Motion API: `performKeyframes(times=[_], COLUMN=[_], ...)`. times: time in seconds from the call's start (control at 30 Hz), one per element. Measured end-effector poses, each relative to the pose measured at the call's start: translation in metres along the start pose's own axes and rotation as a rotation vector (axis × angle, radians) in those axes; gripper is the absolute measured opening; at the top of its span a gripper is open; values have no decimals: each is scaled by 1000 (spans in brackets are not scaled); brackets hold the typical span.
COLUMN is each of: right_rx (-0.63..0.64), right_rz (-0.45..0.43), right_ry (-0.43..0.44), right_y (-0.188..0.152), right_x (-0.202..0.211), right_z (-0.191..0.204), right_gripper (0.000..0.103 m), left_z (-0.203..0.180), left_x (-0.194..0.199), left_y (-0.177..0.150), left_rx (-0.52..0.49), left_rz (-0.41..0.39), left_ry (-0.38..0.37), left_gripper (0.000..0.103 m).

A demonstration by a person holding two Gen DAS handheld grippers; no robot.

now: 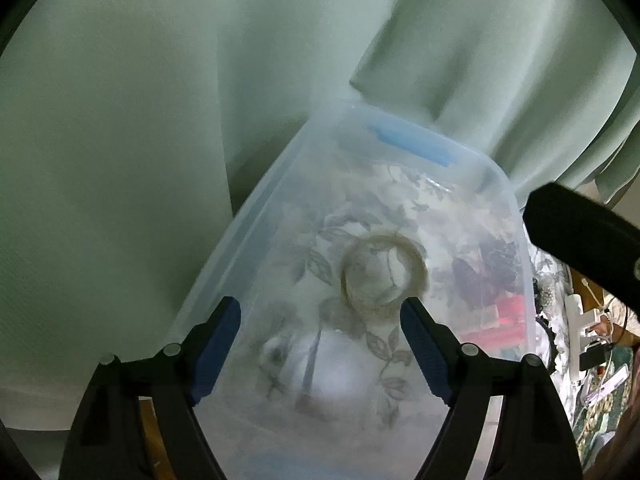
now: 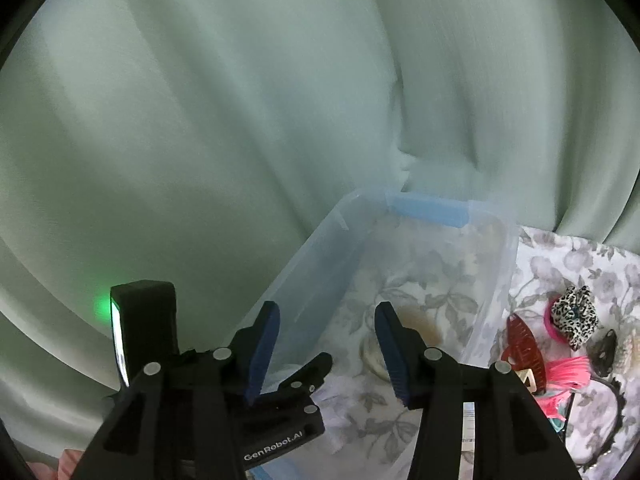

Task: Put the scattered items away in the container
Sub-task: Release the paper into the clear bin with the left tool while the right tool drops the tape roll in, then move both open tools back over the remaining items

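Note:
A clear plastic container (image 1: 248, 216) with a blue latch (image 1: 412, 144) stands on a floral cloth; it also shows in the right wrist view (image 2: 304, 256). A beige ring-shaped item (image 1: 384, 272) lies inside it, partly hidden by my finger in the right wrist view (image 2: 424, 324). My left gripper (image 1: 320, 344) is open and empty over the container's near end. My right gripper (image 2: 328, 344) is open and empty above the container. Scattered to the right are a red hair claw (image 2: 524, 348), a leopard scrunchie (image 2: 574, 316), a pink item (image 2: 568, 376) and a black clip (image 2: 604, 352).
Pale green curtain (image 2: 240, 120) hangs close behind the container. The left gripper's body (image 2: 276, 412) sits below my right fingers. The right gripper's body (image 1: 584, 236) shows at the right of the left wrist view. Cables and clutter (image 1: 596, 344) lie at far right.

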State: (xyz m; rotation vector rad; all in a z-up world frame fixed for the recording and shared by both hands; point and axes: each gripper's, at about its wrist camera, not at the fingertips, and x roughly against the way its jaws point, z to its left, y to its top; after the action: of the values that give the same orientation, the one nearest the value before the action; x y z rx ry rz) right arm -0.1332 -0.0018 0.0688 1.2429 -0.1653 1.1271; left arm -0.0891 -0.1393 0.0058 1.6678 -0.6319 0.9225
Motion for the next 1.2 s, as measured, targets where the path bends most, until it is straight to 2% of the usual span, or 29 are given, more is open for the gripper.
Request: performKeyframes(times=[0.4, 0.93, 1.2], right_rx=[-20, -55, -105], right_rz=[-23, -63, -104], right_ry=[-3, 4, -9], right_y=[-4, -19, -29], right_x=[7, 37, 65], right_z=[2, -1, -18], right_gripper=[54, 54, 54], left_z=[2, -9, -37], left_x=[25, 42, 63], left_y=[-8, -16, -18], left_rx=[-14, 1, -39], left_rz=[-24, -55, -107], left_ry=[19, -5, -30], left_gripper=[83, 83, 83])
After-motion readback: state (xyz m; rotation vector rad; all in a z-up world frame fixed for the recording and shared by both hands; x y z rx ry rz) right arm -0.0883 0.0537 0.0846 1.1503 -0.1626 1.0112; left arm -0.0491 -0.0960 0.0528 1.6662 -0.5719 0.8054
